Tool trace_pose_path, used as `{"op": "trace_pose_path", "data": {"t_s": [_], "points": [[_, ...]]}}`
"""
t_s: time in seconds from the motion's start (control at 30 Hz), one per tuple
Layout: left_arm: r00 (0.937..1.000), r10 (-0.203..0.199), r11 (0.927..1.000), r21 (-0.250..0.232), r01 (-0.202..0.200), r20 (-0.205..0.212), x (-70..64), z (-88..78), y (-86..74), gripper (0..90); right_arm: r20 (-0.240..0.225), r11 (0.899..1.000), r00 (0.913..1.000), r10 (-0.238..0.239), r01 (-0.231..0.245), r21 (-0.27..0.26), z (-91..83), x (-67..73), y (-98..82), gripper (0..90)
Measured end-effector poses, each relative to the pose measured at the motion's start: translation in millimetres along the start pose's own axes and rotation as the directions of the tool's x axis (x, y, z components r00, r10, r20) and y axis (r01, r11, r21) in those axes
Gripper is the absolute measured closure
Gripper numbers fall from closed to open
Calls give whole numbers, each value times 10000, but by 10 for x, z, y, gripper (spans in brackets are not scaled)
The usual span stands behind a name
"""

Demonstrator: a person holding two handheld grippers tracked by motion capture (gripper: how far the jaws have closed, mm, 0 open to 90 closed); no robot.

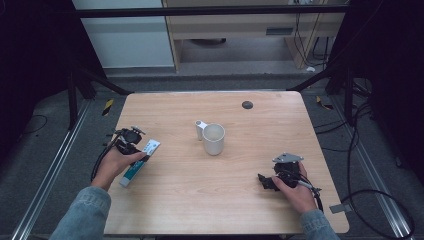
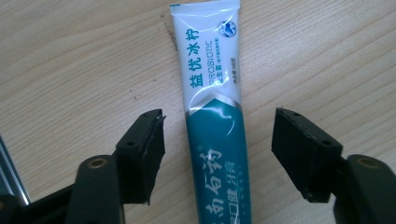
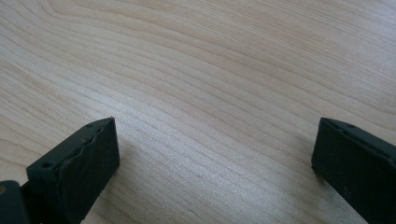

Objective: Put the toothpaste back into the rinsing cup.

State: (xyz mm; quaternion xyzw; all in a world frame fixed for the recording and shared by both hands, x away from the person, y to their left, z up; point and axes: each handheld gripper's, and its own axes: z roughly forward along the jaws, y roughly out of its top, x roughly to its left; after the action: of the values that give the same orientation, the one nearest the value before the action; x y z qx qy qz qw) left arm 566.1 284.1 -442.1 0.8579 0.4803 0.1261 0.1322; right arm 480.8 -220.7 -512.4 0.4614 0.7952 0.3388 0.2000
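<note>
A white and teal toothpaste tube [image 1: 140, 162] lies flat on the wooden table [image 1: 210, 210] at the left. My left gripper [image 1: 134, 150] hovers over it, held by the person's left hand. In the left gripper view the tube [image 2: 213, 112] runs up between the two black jaws, which stand wide apart on either side without touching it; the left gripper [image 2: 219, 156] is open. A white mug [image 1: 213, 138] stands upright near the table's middle. My right gripper [image 1: 265, 182] rests low at the front right, open, with bare wood between its jaws [image 3: 212, 163].
A small white object [image 1: 200, 128] stands against the mug's left side. A dark round grommet [image 1: 247, 104] sits in the tabletop near the far edge. Cables [image 1: 370, 195] trail on the floor to the right of the table.
</note>
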Motion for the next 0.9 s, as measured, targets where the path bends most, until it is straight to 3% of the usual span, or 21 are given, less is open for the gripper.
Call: {"op": "trace_pose_path", "data": {"t_s": [0.17,0.9], "points": [[9999,-97,9996,259,95,96,24,84,34,404,9,10000,10000,-1,1,5,-1,0,-1,11],[9996,-224,9993,292,218,177,31,191,46,512,18,10000,10000,20,-20,3,-9,4,-9,11]]}}
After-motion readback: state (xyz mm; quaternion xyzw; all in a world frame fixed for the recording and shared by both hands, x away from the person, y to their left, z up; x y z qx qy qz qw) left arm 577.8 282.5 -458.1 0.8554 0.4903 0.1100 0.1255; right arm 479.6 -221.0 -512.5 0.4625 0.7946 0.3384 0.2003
